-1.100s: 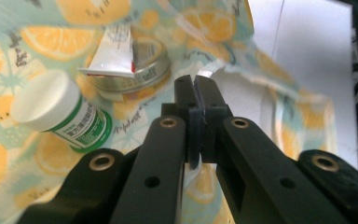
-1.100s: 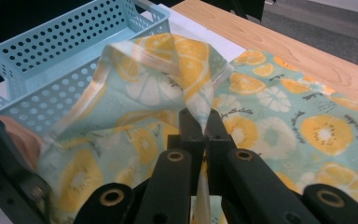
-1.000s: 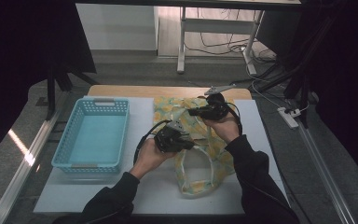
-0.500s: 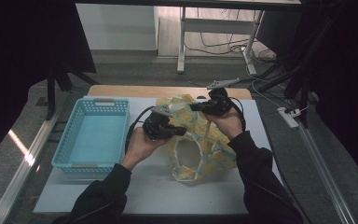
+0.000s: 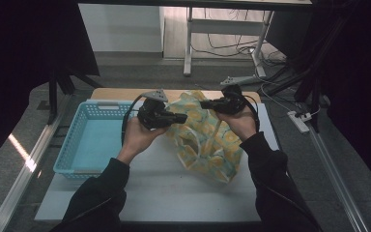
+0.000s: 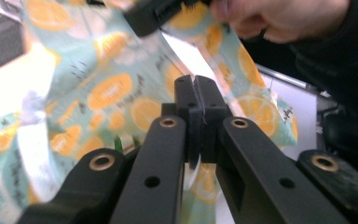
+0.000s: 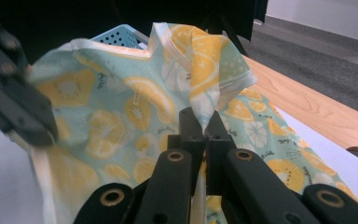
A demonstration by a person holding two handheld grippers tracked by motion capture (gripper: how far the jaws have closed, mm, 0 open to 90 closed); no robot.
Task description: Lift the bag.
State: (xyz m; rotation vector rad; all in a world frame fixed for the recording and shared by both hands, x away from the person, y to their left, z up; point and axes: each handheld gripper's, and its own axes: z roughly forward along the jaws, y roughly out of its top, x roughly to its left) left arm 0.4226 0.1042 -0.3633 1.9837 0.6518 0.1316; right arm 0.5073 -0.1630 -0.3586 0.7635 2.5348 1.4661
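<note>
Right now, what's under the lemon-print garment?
Under the lifted lemon-print garment, the white table top shows around its lower end, which rests there. Both grippers, left and right, pinch its top. Whatever lies beneath the folds is covered.

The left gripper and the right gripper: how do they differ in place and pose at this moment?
The left gripper is near the blue basket and points toward the person's right; the right gripper is farther from the person and points left. The left one clamps the near side of the fruit-print cloth; the right one clamps its far edge. Both are shut on the cloth, holding it off the table.
</note>
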